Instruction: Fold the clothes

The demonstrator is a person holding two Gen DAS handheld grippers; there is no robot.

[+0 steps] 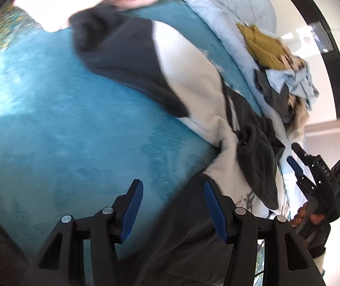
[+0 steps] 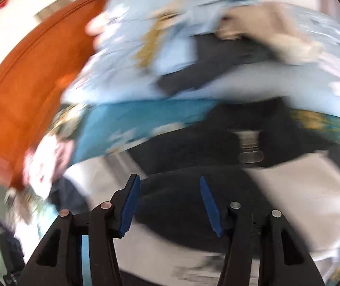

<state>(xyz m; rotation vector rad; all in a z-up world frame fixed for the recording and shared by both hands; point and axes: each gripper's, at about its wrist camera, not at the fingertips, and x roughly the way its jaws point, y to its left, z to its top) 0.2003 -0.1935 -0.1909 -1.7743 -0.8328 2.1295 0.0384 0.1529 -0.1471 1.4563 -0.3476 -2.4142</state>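
A: What are the tools doing?

B: The left hand-held gripper [image 1: 173,208] stands with its jaws parted and nothing between the pads. Just ahead and to its right lies the dark-and-cream garment [image 1: 160,71], spread over a teal blanket [image 1: 50,119]. The right hand-held gripper [image 2: 167,206] also gapes, gripping nothing, above dark cloth.

A: Any baskets or bins?

B: None that I can make out. Beyond the garment a heap of clothes [image 1: 286,78] sits loose on pale floral bedding [image 1: 217,7].

A: What's unclear?

B: The right view is smeared; an orange cushion [image 2: 34,83] shows far left. The garment's near end is cut off behind the left jaws.
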